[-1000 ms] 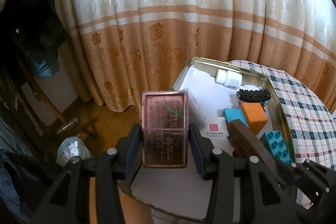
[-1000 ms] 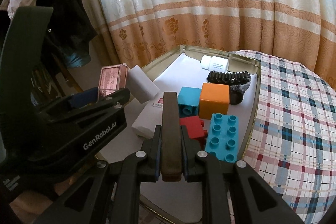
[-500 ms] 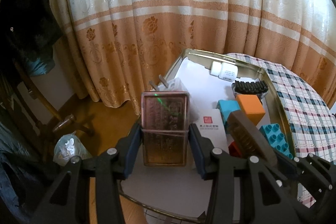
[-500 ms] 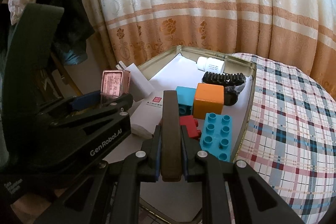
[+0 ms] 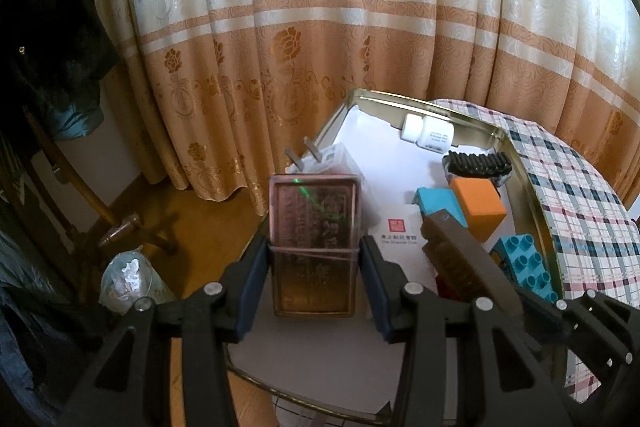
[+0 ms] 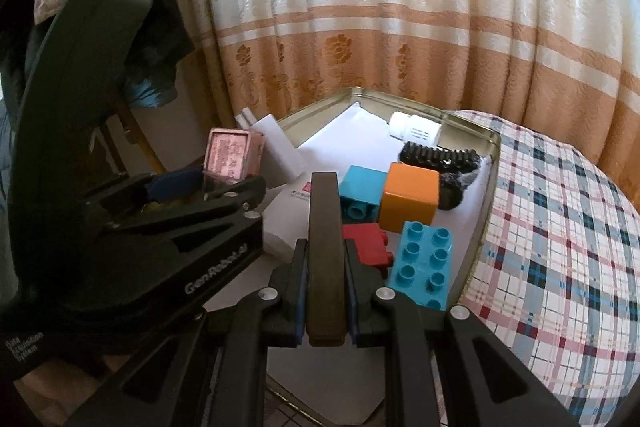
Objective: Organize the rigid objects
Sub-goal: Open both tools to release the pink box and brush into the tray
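Note:
My left gripper (image 5: 314,267) is shut on a copper-pink metal case (image 5: 314,243) and holds it upright above the near left part of the metal tray (image 5: 472,117). The case also shows in the right wrist view (image 6: 230,157). My right gripper (image 6: 325,291) is shut on a flat dark brown bar (image 6: 325,247), held edge-up over the tray's near side; the bar shows in the left wrist view (image 5: 464,263). In the tray lie an orange cube (image 6: 410,203), blue bricks (image 6: 422,263), a red brick (image 6: 370,245), a black comb (image 6: 438,157) and a white bottle (image 6: 416,127).
A white plug adapter (image 5: 328,159) and a white box with a red seal (image 5: 400,239) lie at the tray's left. The tray sits on a plaid tablecloth (image 6: 560,227). A curtain (image 5: 360,27) hangs behind. A chair leg and a plastic bag (image 5: 128,275) are on the floor at left.
Both grippers have drawn back and up from the tray with their objects still held; the tray's contents look farther away and the plug adapter has come into view.

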